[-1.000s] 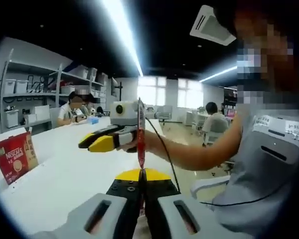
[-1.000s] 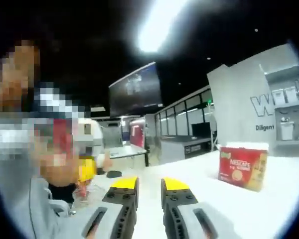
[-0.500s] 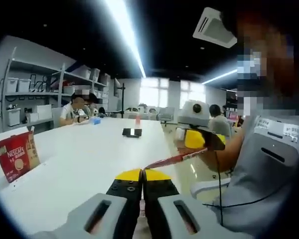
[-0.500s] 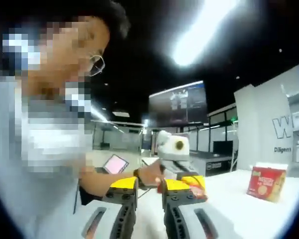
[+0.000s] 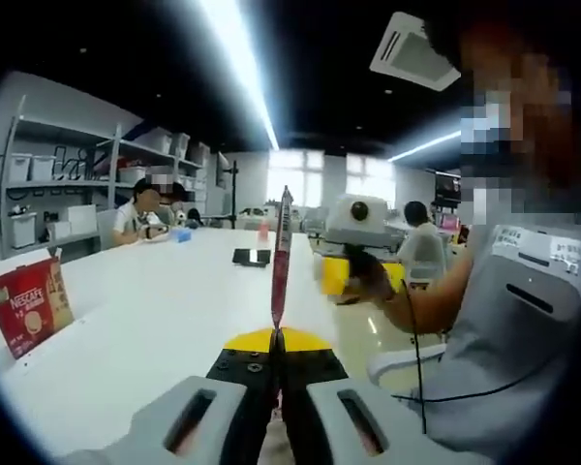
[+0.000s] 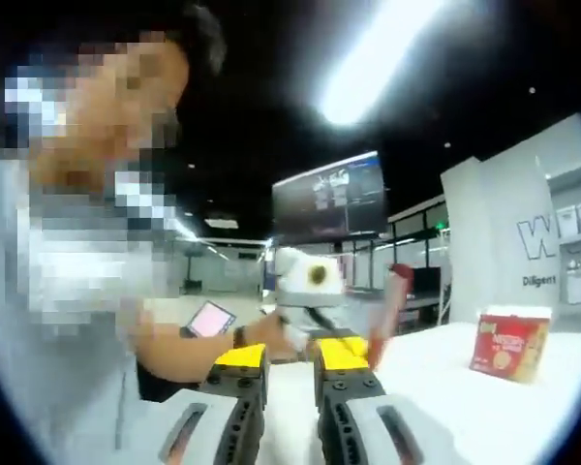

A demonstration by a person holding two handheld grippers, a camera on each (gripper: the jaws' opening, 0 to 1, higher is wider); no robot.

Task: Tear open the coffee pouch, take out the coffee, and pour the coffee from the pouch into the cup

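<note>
A thin red coffee stick stands up from the pinched left gripper.

The left gripper (image 5: 276, 341) is squeezed tight on the coffee pouch (image 5: 280, 254), a long, thin red stick standing straight up over the white table (image 5: 145, 329). Left of the pouch, a red box (image 5: 26, 305) on the table reads "NESCAFE". The right gripper (image 5: 358, 274), just right of the pouch, has a small gap between its yellow tips (image 6: 290, 356). What the box holds is hidden.
</note>
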